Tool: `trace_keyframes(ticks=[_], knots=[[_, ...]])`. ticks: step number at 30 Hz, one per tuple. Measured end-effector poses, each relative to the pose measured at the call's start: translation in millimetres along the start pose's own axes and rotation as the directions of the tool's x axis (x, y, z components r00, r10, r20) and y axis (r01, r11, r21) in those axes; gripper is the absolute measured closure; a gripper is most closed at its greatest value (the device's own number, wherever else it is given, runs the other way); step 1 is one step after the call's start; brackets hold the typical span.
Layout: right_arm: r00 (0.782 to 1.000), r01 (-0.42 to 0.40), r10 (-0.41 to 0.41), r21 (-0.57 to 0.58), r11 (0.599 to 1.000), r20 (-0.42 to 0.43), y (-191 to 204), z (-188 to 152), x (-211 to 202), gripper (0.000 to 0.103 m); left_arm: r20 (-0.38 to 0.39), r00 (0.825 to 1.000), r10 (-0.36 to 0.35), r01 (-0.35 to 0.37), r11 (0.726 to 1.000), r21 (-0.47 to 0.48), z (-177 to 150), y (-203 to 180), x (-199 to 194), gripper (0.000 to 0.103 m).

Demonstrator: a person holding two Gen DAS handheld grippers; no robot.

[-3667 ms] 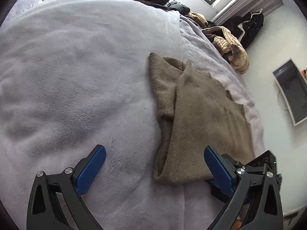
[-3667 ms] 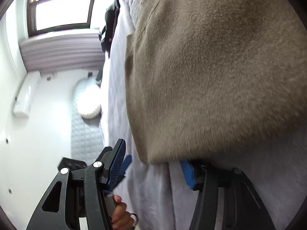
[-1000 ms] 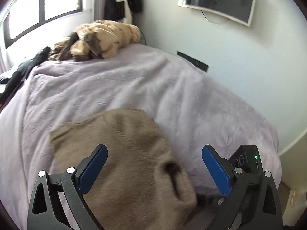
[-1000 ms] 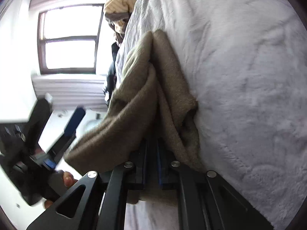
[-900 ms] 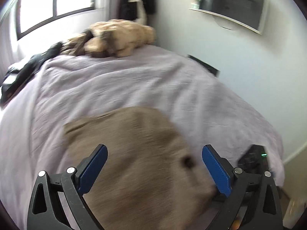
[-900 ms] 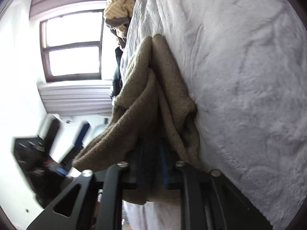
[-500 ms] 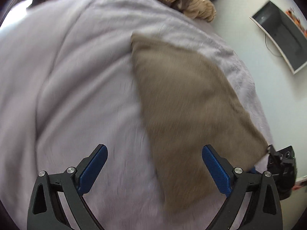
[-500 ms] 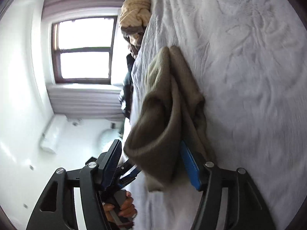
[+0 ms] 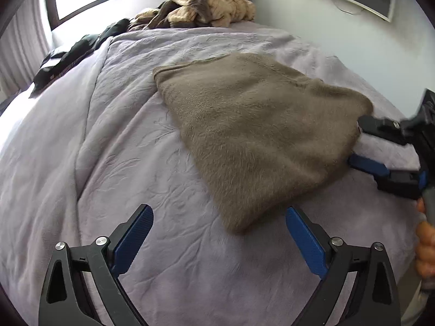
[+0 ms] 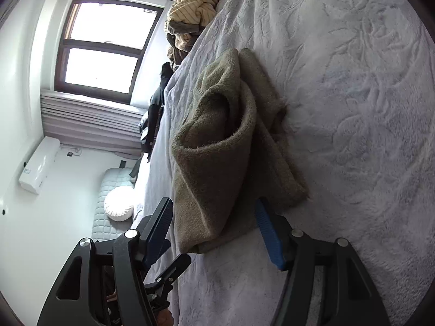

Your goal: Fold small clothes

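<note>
left wrist: left claw (image 9: 218,235) closing, empty; right claw (image 10: 214,217) parted round brown garment (image 9: 258,125)

The left gripper (image 9: 218,233) has black plastic arms shaped as open triangular frames, with silver round screw heads at the joints. Its fingers (image 9: 133,235) carry blue ribbed pads. The right gripper (image 10: 214,225) is built the same way: black cut-out arms, silver screws, blue pads on the fingers (image 10: 267,235). A grey handle shows below its black body in the left wrist view.
</note>
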State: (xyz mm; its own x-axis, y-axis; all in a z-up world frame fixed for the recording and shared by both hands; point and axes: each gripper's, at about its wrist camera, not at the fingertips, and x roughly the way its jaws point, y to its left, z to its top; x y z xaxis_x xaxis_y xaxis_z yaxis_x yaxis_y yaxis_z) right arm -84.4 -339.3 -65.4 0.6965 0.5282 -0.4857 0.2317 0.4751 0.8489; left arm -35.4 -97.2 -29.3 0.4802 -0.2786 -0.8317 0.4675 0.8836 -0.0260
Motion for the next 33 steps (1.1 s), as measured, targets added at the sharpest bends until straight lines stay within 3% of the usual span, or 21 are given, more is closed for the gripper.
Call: trace_keyframes(ticks=[1, 2, 4, 10, 14, 16, 21, 24, 26, 27, 28, 29, 32, 33], knots=[[1.000, 0.016, -0.016, -0.001, 1.000, 0.003, 0.7, 0.4, 0.2, 0.039, -0.011, 1.000, -0.002, 0.001, 1.000, -0.023, 2.3, 0.7, 5.9, 0.040], [0.999, 0.032, -0.032, -0.006, 0.999, 0.008, 1.6, 2.5, 2.1, 0.047, -0.031, 0.999, -0.036, 0.034, 0.998, -0.055, 3.7, 3.4, 12.1, 0.049], [0.997, 0.082, -0.082, -0.014, 0.997, -0.006, 2.4, 7.0, 11.0, 0.095, -0.034, 0.993, -0.109, 0.105, 0.990, -0.099, 4.9, 8.2, 17.7, 0.077], [0.997, 0.079, -0.075, -0.140, 0.987, 0.032, 37.7, 5.6, -3.6, 0.095, 0.029, 0.990, -0.136, 0.137, 0.987, -0.080, -4.5, 16.5, 1.4, 0.078], [0.987, 0.157, -0.158, -0.072, 0.985, -0.015, 3.2, -1.8, 6.2, 0.095, 0.015, 0.984, -0.177, 0.178, 0.978, -0.107, -14.6, 28.2, 9.0, 0.078], [0.988, 0.149, -0.150, -0.027, 0.988, -0.031, -19.2, -6.9, 10.0, 0.096, 0.004, 0.982, -0.189, 0.188, 0.975, -0.121, -19.5, 30.9, 11.0, 0.078], [0.981, 0.191, -0.194, -0.096, 0.977, -0.020, -3.7, -8.4, -11.9, 0.091, -0.014, 0.983, -0.184, 0.181, 0.975, -0.129, -31.7, 36.9, -0.3, 0.077], [0.979, 0.204, -0.199, -0.152, 0.967, 0.047, 8.7, -4.5, -39.4, 0.089, -0.008, 0.985, -0.171, 0.168, 0.974, -0.151, -28.4, 47.7, -11.6, 0.077], [0.977, 0.204, -0.188, -0.186, 0.961, 0.097, 21.1, 5.1, -52.2, 0.085, 0.015, 0.982, -0.187, 0.186, 0.964, -0.192, -19.6, 59.1, -17.4, 0.075], [0.977, 0.200, -0.180, -0.204, 0.958, 0.112, 27.9, 14.1, -54.3, 0.066, 0.019, 0.982, -0.189, 0.189, 0.960, -0.206, -15.4, 61.6, -17.5, 0.047], [0.977, 0.201, -0.180, -0.216, 0.955, 0.115, 33.6, 26.1, -51.7, 0.035, 0.035, 0.984, -0.174, 0.178, 0.956, -0.235, -7.8, 66.2, -18.0, 0.016], [0.979, 0.195, -0.176, -0.216, 0.957, 0.106, 36.1, 36.0, -46.9, 0.027, 0.073, 0.986, -0.148, 0.162, 0.954, -0.254, -1.7, 68.9, -20.7, 0.015], [0.984, 0.177, -0.169, -0.201, 0.963, 0.060, 36.0, 73.7, -11.9, 0.032, 0.109, 0.984, -0.138, 0.162, 0.955, -0.248, 19.3, 67.8, -18.8, 0.015], [0.982, 0.188, -0.183, -0.188, 0.964, 0.042, 34.9, 84.1, 0.6, 0.039, 0.114, 0.986, -0.123, 0.149, 0.957, -0.248, 27.3, 66.5, -16.1, 0.015]])
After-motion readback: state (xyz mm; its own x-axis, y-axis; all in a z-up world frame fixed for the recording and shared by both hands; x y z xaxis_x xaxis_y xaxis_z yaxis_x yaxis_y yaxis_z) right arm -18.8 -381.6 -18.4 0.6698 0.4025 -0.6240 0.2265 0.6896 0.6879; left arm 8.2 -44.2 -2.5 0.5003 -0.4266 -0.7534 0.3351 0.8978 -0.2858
